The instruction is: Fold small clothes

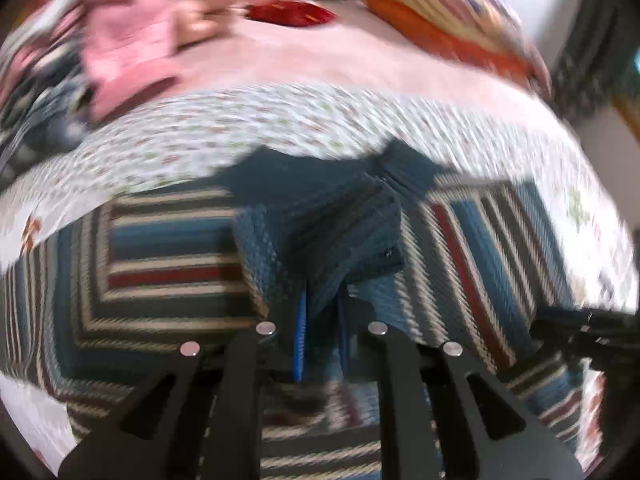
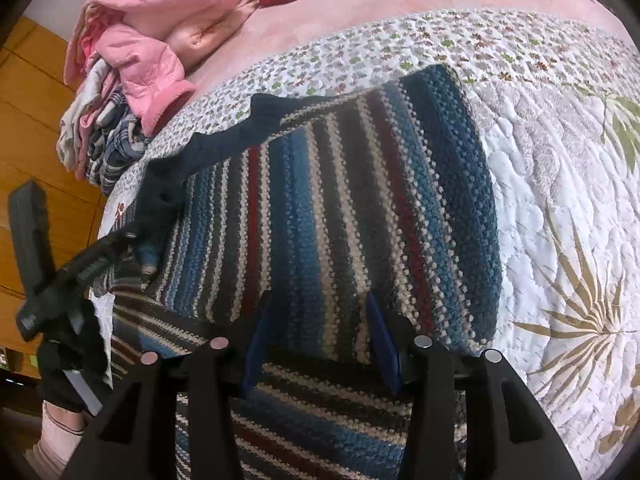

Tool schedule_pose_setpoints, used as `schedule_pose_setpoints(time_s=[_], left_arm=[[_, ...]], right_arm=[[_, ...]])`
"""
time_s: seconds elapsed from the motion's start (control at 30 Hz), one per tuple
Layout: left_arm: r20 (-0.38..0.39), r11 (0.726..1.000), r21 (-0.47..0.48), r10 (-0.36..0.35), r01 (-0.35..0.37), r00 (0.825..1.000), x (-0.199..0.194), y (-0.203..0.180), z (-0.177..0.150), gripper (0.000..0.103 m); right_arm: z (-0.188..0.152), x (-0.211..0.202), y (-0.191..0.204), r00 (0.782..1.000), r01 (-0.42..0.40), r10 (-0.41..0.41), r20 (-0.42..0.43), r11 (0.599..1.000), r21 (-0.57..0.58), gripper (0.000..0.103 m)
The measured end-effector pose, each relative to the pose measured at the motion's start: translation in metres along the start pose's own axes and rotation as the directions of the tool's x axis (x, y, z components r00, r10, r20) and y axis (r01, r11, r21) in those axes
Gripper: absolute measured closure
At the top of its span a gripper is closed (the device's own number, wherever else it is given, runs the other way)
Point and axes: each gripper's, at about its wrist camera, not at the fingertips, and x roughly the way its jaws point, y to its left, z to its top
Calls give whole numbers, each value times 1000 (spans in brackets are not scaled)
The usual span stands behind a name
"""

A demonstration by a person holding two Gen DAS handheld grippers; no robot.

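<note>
One sweater [image 2: 340, 208] between right tongs [image 2: 320, 344]

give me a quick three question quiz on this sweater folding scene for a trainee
1. True or false: the left gripper is shut on a fold of the striped sweater.
2. The right gripper is: A) shut on the sweater B) open over the sweater C) holding the pink jacket.
3. Fill in: the pile topped by the pink jacket lies on the ____ side of the right wrist view.

Key: 1 true; 2 B; 3 left.
</note>
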Motion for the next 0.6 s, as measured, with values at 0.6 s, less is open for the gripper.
schedule_pose_setpoints(time_s=[0.6], left_arm=[[-21,995,-91,-40,38,999,-18,50,-15,57]], right_arm=[[7,4,52,1000,5,-5,-3,997,-81,54]])
